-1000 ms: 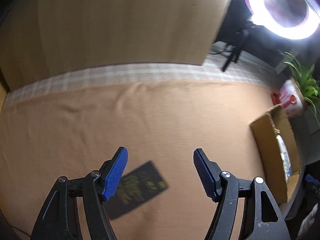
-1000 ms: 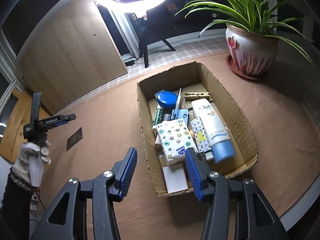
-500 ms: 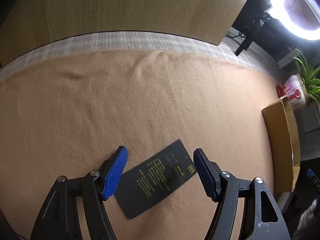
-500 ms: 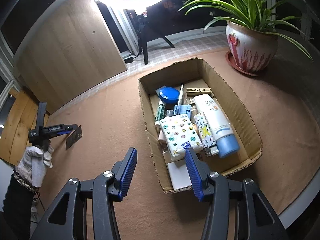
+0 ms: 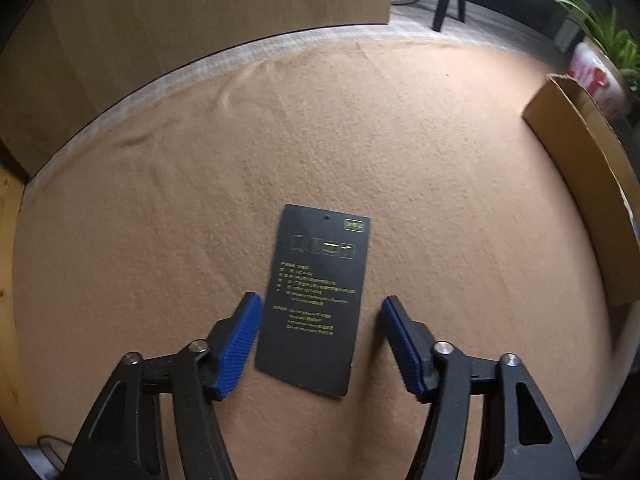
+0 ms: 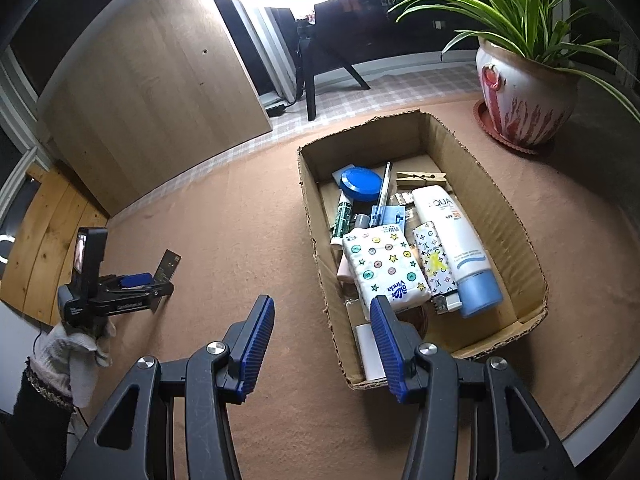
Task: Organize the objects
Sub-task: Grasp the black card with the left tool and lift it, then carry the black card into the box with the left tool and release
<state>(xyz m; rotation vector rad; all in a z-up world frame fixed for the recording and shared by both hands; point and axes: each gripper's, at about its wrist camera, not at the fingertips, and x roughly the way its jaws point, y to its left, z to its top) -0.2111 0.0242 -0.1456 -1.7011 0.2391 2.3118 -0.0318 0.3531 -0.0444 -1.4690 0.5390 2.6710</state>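
In the left wrist view, a black card [image 5: 314, 300] printed with small yellow-green text is seen lying flat on the tan cloth [image 5: 360, 140] that covers the counter, in the lower middle of the frame. The left gripper [image 5: 320, 340] is held over it with the jaws spread; they have just been closing in, and the lower half of the card is framed between them. The left blue pad sits just beside the card's left edge, while a strip of cloth is left showing between the card's right edge and the right pad. No pressure on the card is seen. The card's upper end, with a small punched hole, reaches beyond the fingertips toward the middle of the frame.

At the right edge of that view the outer wall of a cardboard box [image 5: 580, 184] is visible, well apart from the card.

In the right wrist view, the right gripper [image 6: 322, 344] is shown in the lower middle with its jaws spread and nothing between them, placed over the near left corner of the cardboard box [image 6: 316, 248]. The box is filled with toiletries, among them a tissue pack [image 6: 384, 268] and a sunscreen tube [image 6: 456, 248]. At the left of this frame, the left gripper [image 6: 160, 280] is held by a gloved hand [image 6: 76, 344] over the card [image 6: 168, 266].
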